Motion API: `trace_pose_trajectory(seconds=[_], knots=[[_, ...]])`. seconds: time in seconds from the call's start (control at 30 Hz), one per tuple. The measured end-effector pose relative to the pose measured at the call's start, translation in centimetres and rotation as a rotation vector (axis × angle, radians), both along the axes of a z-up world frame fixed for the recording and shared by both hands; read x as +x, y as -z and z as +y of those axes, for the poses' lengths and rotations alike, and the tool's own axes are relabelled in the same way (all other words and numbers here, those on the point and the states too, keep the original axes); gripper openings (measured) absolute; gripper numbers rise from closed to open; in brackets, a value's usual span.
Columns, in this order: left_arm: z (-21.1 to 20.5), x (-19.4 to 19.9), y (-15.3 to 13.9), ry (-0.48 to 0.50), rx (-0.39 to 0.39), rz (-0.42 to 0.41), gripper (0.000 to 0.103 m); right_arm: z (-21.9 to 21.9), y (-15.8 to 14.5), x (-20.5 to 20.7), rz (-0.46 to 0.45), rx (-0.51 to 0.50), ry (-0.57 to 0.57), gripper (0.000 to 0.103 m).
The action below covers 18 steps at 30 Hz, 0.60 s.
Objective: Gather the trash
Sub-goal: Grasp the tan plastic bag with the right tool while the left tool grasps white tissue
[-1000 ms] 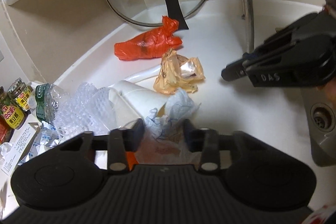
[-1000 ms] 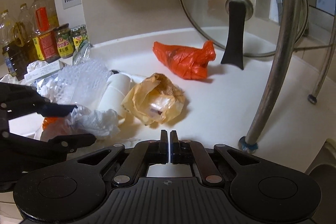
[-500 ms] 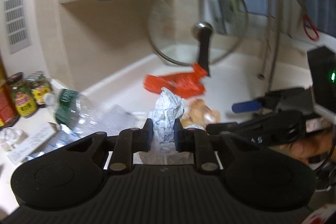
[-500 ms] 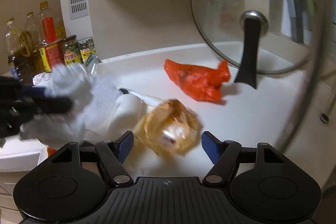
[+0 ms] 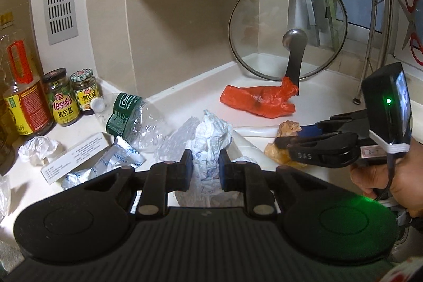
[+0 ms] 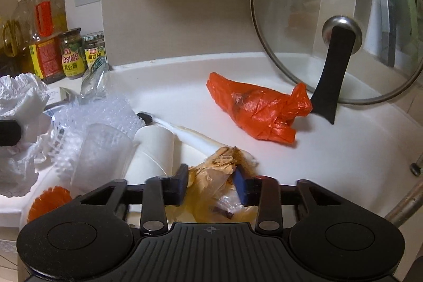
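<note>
On the counter at twelve o'clock, your right gripper (image 6: pixel 211 183) has just been closing on the yellow wrapper (image 6: pixel 208 189); thin film may slip free as you lift. Your left gripper (image 5: pixel 203 167) pinches the white tissue (image 5: pixel 208 134), which could tear.
</note>
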<state>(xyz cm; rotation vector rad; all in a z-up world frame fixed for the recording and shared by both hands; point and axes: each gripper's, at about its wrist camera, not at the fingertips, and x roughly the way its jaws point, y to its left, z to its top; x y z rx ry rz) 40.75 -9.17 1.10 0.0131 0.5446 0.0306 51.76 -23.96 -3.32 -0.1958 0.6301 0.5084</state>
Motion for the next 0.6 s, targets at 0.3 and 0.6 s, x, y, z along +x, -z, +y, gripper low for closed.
trace_pose_trajectory(seconds=[0.3,0.6], knots=[[-0.4,-1.6,-0.5,0.014,-0.024,-0.020,0.018,-2.5,-2.7,-3.1,-0.059,0.048,0.043,0.025],[-0.3,-6.2,-0.3,0.005,-0.069,-0.021,0.018,-3.9,-6.4,-9.4,-0.090,0.111,0.032,0.025]])
